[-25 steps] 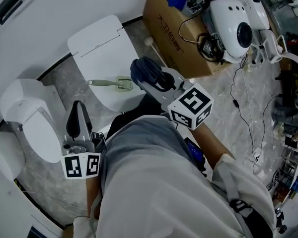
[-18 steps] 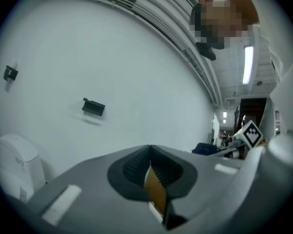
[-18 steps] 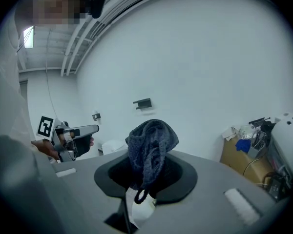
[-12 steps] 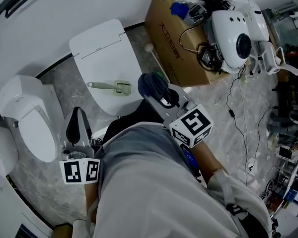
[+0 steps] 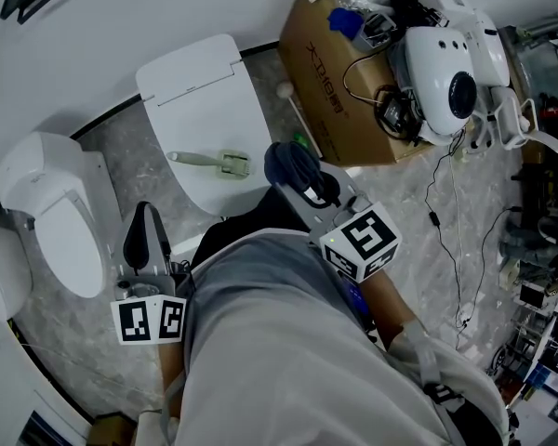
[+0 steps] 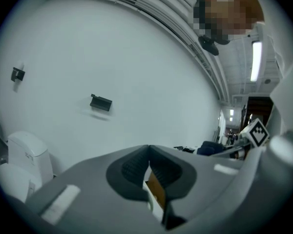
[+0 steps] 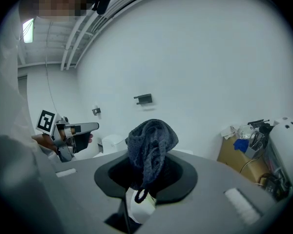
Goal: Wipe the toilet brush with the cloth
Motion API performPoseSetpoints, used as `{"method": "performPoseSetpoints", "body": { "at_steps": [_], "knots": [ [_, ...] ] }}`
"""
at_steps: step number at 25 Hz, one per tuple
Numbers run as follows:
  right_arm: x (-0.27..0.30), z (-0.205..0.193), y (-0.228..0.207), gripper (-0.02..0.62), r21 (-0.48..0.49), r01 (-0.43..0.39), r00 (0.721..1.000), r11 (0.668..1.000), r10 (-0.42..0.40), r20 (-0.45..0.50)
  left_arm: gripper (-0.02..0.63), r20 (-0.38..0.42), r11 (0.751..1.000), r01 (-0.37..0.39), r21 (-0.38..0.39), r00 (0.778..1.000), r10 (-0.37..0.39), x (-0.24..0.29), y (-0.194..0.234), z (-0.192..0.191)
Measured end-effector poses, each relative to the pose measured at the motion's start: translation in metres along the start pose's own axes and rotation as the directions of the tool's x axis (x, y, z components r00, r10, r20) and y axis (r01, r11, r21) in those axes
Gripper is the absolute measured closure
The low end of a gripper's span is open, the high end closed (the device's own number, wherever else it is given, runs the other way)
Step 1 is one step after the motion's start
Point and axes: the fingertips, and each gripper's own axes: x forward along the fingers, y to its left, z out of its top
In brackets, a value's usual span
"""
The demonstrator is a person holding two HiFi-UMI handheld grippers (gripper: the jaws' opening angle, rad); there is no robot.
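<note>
Cloth (image 7: 151, 143), dark and knitted, is bunched in the clenched fingers of the right gripper (image 7: 146, 172). Most of it bulges up past the fingertips, and one loop hangs down in front of the pads. In the head view the same bundle caps that gripper's tip, hiding the fingertips there. The left gripper (image 6: 149, 152) has its two fingers pressed flat together with nothing caught between them; it points toward the white wall (image 6: 112, 57), to the left of the right gripper's fingers and well apart from them. The toilet brush (image 5: 209, 162), pale with a blocky head at its right end, lies flat on the closed toilet lid (image 5: 200, 91). It sits just to the left of the cloth-wrapped right fingertips without touching them, and ahead and to the right of the left gripper's fingertips. Neither gripper is in contact with it. A cardboard box (image 5: 330, 72) with cables and loose items on top stands to the right of the right gripper's fingers, against the wall. A second white toilet (image 5: 51, 212) stands to the left of the left gripper's fingers.
</note>
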Motion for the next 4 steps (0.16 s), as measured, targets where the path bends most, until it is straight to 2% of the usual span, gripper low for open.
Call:
{"method": "performPoseSetpoints", "body": {
  "at_steps": [4],
  "knots": [
    [0.0011, 0.0027, 0.0038, 0.502, -0.003, -0.006, 1.000, 1.000, 0.006, -0.001, 0.606, -0.005, 1.000, 0.004, -0.003, 1.000, -0.004, 0.0010, 0.0001, -0.0004]
  ]
}}
